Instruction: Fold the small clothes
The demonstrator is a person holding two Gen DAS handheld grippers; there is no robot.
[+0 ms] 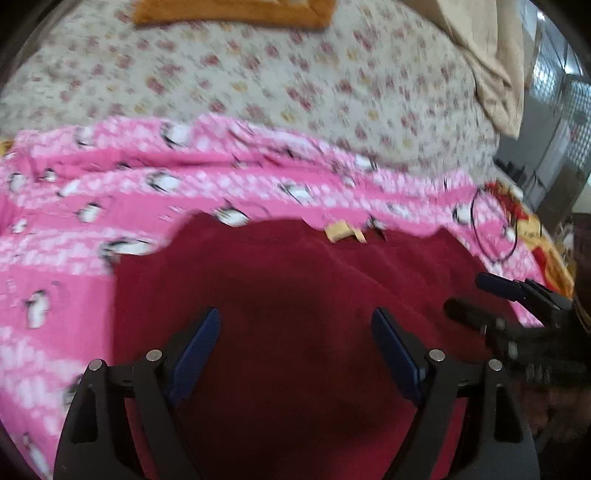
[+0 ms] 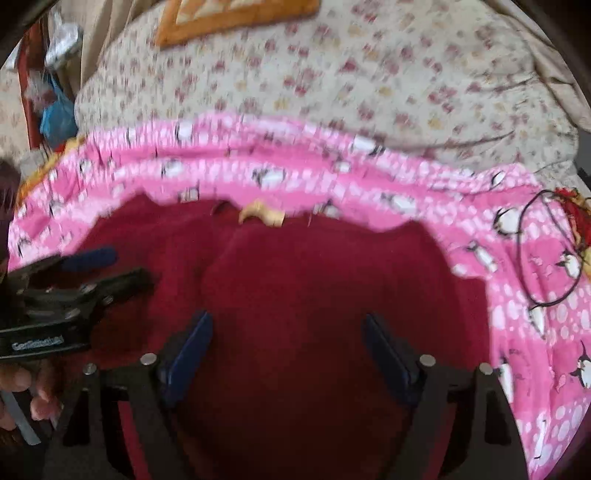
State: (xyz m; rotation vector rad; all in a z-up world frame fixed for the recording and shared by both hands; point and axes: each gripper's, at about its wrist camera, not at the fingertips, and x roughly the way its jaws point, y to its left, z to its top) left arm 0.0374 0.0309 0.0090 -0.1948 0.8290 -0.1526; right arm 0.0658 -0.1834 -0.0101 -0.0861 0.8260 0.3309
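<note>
A dark red garment (image 1: 295, 295) lies spread flat on a pink penguin-print blanket (image 1: 110, 192); a pale neck label (image 1: 341, 230) shows at its far edge. My left gripper (image 1: 295, 325) is open and empty, hovering over the garment's middle. My right gripper (image 2: 286, 326) is open and empty too, over the same garment (image 2: 295, 280), whose label (image 2: 264, 214) sits ahead. The right gripper also shows at the right of the left wrist view (image 1: 476, 299), and the left gripper at the left of the right wrist view (image 2: 122, 267). Both views are motion-blurred.
A floral bedsheet (image 1: 258, 74) stretches beyond the blanket, with an orange mat (image 1: 229, 13) at the far end. A black cord loop (image 2: 546, 251) lies on the blanket to the right. A beige cloth (image 1: 491, 55) hangs at the right edge.
</note>
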